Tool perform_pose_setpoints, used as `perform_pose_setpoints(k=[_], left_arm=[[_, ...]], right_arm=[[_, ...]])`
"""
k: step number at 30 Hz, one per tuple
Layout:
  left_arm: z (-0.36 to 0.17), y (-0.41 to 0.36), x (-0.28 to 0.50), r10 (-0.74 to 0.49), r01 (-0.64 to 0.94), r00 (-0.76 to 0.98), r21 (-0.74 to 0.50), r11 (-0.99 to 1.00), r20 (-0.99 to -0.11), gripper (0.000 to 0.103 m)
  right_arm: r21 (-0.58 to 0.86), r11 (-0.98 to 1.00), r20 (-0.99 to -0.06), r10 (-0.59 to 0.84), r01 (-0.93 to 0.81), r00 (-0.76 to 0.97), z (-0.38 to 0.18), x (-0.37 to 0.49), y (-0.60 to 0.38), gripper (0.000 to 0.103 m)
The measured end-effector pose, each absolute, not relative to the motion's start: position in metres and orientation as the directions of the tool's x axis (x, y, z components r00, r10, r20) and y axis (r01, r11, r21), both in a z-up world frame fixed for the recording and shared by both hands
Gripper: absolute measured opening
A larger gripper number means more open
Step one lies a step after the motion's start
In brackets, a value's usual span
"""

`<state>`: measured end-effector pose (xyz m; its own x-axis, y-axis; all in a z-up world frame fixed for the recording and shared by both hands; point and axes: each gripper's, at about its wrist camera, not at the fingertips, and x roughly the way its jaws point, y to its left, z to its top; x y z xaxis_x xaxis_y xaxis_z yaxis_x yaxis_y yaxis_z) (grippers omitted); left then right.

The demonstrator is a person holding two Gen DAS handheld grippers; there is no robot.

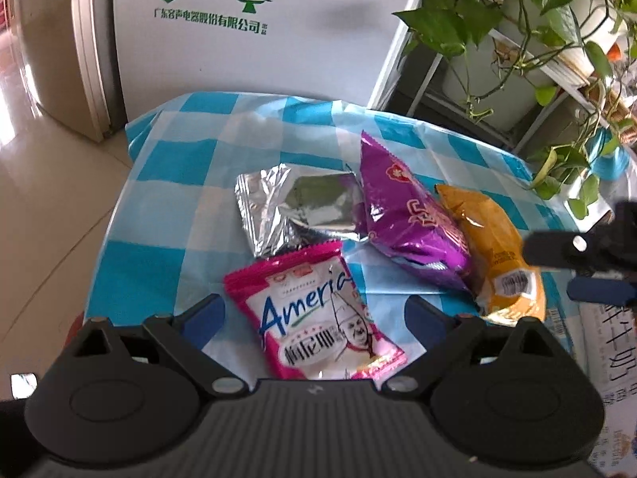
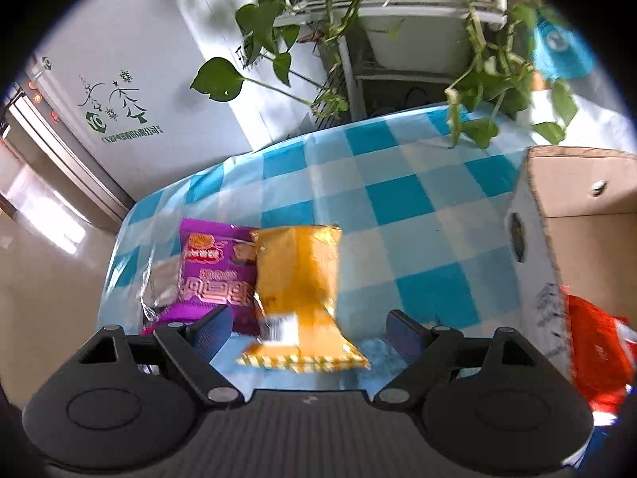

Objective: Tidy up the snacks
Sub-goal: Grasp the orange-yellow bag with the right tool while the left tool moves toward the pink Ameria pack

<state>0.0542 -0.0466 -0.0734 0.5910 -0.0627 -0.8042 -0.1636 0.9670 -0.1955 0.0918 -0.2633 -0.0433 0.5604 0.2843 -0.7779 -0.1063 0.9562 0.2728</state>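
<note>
Left gripper [image 1: 314, 314]: spread apart, pink packet [image 1: 314, 318] between its fingers.
Right gripper [image 2: 308, 328]: spread apart around orange packet [image 2: 298, 279].
Desk [image 2: 398, 183]: checkered cloth.

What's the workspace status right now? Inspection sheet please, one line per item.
Surface: table under a blue-and-white checked cloth.
Job's things: pink packet, silver foil packet, purple packet and yellow packet lie close together; the purple one overlaps the foil and touches the yellow. Cardboard box stands open at the right, something red in it.
Clutter: nothing seen.
Grippers: left gripper open, pink packet between its fingers, not gripped; right gripper open around the yellow packet's near end.
Cables: nothing seen.
Surroundings: white appliance with green logo, trailing plant on a rack, tiled floor.
</note>
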Motion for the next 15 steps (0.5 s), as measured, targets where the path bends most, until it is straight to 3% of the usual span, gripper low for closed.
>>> perform_pose_setpoints(k=[15], left_arm=[[-0.087, -0.067, 0.055, 0.064, -0.114, 0.616, -0.008, 0.993, -0.785, 0.102]], right_arm=[[0.248, 0.966, -0.831, 0.252, -0.075, 0.497, -0.073, 0.125, -0.25, 0.089]])
